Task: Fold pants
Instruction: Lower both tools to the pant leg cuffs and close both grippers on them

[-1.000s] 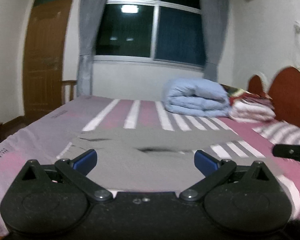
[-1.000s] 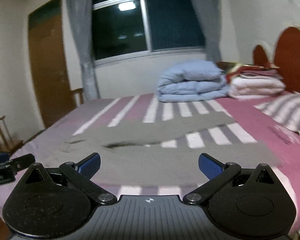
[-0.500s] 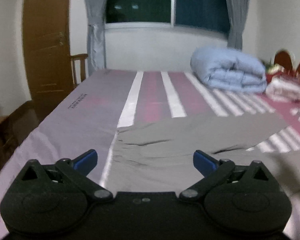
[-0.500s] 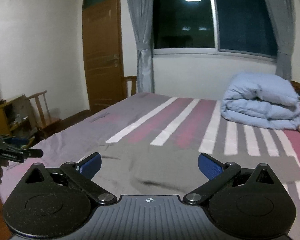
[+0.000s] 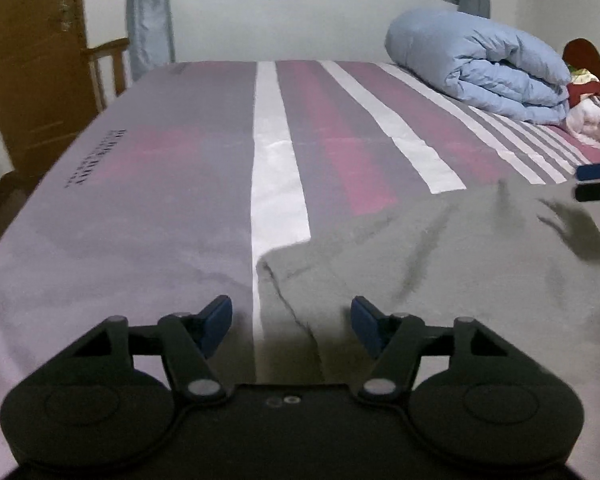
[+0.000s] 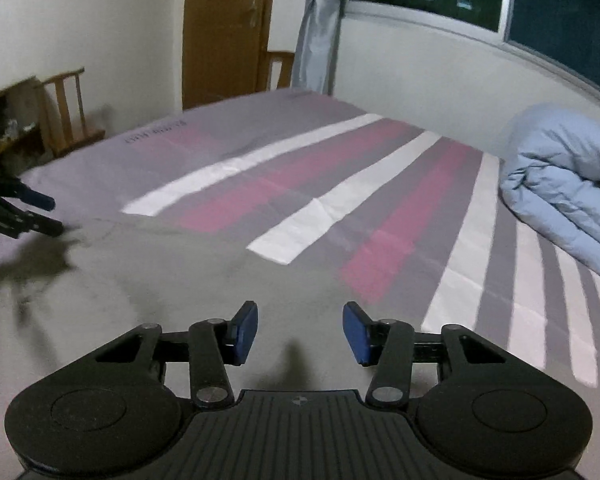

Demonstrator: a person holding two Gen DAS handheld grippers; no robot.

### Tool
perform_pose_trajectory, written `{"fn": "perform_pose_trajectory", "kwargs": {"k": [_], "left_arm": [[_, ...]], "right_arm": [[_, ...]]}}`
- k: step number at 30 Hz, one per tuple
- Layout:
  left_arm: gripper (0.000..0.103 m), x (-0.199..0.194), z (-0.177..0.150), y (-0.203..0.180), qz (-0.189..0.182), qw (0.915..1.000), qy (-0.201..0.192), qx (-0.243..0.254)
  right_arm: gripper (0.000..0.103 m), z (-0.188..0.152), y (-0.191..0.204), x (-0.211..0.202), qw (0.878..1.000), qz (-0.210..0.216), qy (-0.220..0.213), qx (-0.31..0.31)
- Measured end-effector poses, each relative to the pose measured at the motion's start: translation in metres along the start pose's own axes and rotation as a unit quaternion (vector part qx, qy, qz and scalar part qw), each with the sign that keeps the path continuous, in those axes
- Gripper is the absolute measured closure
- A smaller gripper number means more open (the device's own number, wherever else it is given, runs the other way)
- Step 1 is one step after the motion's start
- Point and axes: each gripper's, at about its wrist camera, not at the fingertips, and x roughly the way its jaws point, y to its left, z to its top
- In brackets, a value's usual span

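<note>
- I see the grey pants (image 5: 440, 264) lying flat on the striped bed sheet (image 5: 148, 216), close to the near edge of the bed; their wrinkled end stops at a white stripe
- My left gripper (image 5: 291, 326) hangs just over this end of the pants; its blue fingers (image 5: 216, 322) are apart and closing, with the cloth edge under the gap, and I cannot tell if they touch it
- My right gripper (image 6: 300, 332) is over the grey cloth further along the near edge; its blue fingers (image 6: 246, 330) are also apart and closing, and nothing is pinched between them
- In the right wrist view the left gripper shows at the left border, low over the pants, with its shadow on the cloth
- A folded light blue duvet (image 5: 484, 68) lies at the far side of the bed, well apart from the pants, near the wall under the window
</note>
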Motion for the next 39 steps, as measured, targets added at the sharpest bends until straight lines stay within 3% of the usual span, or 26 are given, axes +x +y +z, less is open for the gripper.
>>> {"fn": "perform_pose_trajectory", "kwargs": {"k": [4,7,11,16,20,21,22,23,28,31,34,39], "left_arm": [[0.046,0.031,0.013,0.01,-0.021,0.9997,0.013,0.003],[0.046,0.053,0.016,0.012,-0.028,0.9991,0.032,0.008],[0.044,0.07,0.018,0.017,-0.044,0.9982,0.039,0.008],[0.025,0.088,0.014,0.023,-0.061,0.9974,0.037,-0.011],[0.028,0.093,0.014,0.024,-0.066,0.9973,0.032,-0.007],[0.034,0.093,0.016,0.023,-0.065,0.9973,0.035,-0.005],[0.049,0.092,0.018,0.024,-0.07,0.9969,0.035,-0.012],[0.057,0.09,0.019,0.024,-0.079,0.9962,0.033,-0.017],[0.066,0.091,0.021,0.015,-0.06,0.9978,0.028,-0.007],[0.08,0.087,0.02,0.013,-0.059,0.9982,0.012,-0.006],[0.087,0.073,0.017,0.008,-0.057,0.9981,-0.022,0.008],[0.093,0.033,0.014,0.01,-0.071,0.9943,-0.079,0.011]], "right_arm": [[0.054,0.009,-0.026,0.046,1.0,0.004,0.013,0.007],[0.054,0.009,-0.039,0.068,0.999,0.03,0.028,0.019],[0.054,-0.001,-0.046,0.082,0.997,0.049,0.057,0.002],[0.054,-0.006,-0.056,0.089,0.995,0.067,0.071,0.008],[0.054,-0.006,-0.058,0.098,0.994,0.07,0.081,-0.003],[0.054,-0.005,-0.057,0.1,0.994,0.069,0.081,-0.004],[0.054,-0.005,-0.057,0.101,0.995,0.062,0.074,-0.005],[0.054,-0.003,-0.058,0.1,0.996,0.062,0.065,-0.003],[0.054,-0.005,-0.054,0.11,0.994,0.069,0.08,-0.015],[0.075,-0.005,-0.051,0.107,0.994,0.063,0.082,-0.017],[0.084,-0.003,-0.051,0.09,0.996,0.056,0.07,-0.009],[0.086,0.005,-0.033,0.036,0.998,0.043,0.033,-0.02]]}}
